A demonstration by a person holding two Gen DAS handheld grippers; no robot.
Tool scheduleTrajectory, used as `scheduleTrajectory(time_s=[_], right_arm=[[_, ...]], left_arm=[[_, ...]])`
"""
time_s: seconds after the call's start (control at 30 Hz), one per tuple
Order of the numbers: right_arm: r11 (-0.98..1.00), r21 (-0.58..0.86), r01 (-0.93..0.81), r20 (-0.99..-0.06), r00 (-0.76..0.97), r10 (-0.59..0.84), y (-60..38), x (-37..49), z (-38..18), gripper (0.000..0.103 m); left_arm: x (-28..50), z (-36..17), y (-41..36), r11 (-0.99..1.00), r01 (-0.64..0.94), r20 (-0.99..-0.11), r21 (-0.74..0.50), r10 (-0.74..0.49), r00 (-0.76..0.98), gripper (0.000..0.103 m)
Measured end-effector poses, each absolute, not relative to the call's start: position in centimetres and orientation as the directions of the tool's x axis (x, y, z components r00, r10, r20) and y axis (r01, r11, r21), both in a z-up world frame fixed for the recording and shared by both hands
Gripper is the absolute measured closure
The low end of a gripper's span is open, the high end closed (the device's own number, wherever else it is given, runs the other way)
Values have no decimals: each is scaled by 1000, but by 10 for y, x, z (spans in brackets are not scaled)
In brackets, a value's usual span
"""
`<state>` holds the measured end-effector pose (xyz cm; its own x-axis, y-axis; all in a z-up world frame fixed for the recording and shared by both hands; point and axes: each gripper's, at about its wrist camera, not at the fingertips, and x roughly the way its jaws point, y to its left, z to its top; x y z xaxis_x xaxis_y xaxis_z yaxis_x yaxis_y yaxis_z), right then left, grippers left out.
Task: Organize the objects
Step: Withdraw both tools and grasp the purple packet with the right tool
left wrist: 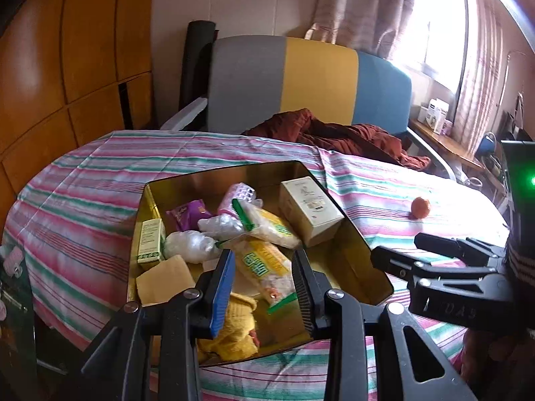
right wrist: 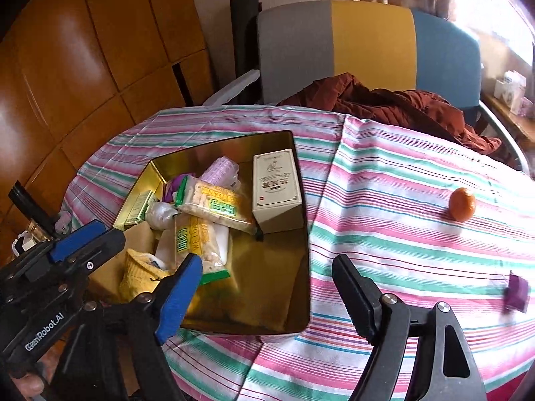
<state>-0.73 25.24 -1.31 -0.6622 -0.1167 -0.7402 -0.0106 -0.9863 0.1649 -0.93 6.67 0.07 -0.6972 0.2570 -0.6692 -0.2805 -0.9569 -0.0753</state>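
An open gold tin [left wrist: 351, 234] [right wrist: 302, 240] stands on the striped tablecloth. It holds a cream box [left wrist: 309, 212] [right wrist: 276, 187], two cracker packets [left wrist: 264, 267] [right wrist: 214, 205], a yellow cloth [left wrist: 237, 327] [right wrist: 140, 277] and several small packs. My left gripper [left wrist: 263, 257] [right wrist: 103, 234] hovers over the tin's near left part, its jaws narrowly open with nothing pinched. My right gripper [right wrist: 265, 262] [left wrist: 398, 249] hangs above the tin's near right corner, jaws wide open and empty. An orange [left wrist: 420, 207] [right wrist: 462, 204] and a purple packet [right wrist: 516, 292] lie on the cloth to the right.
Behind the round table [right wrist: 384, 234] stands a chair with a grey, yellow and blue back [right wrist: 367, 43]; a dark red garment [right wrist: 394, 103] spills from it onto the table's far edge. Wooden cupboards [right wrist: 83, 67] fill the left. A shelf with boxes [left wrist: 434, 117] runs under the window.
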Motion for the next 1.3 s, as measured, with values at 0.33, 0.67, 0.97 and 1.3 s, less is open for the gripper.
scheduleTrajectory(time_s=[0.33, 0.67, 0.97, 1.3], right_arm=[[-976, 174, -134, -748, -663, -42, 312, 5, -13, 21], [-925, 201, -323, -762, -645, 59, 410, 24, -8, 21], [-786, 212, -581, -806, -558, 196, 534, 68, -5, 21], [-739, 139, -659, -902, -393, 181, 583, 66, -44, 21]], left_arm=[[-6, -1, 95, -932, -358, -684, -58, 298, -666, 68], [-2, -3, 134, -887, -460, -698, -47, 359, -620, 68], [0, -10, 162, -847, -526, -715, -70, 410, -566, 68], [1, -15, 187, -815, -576, -741, -65, 426, -520, 68]])
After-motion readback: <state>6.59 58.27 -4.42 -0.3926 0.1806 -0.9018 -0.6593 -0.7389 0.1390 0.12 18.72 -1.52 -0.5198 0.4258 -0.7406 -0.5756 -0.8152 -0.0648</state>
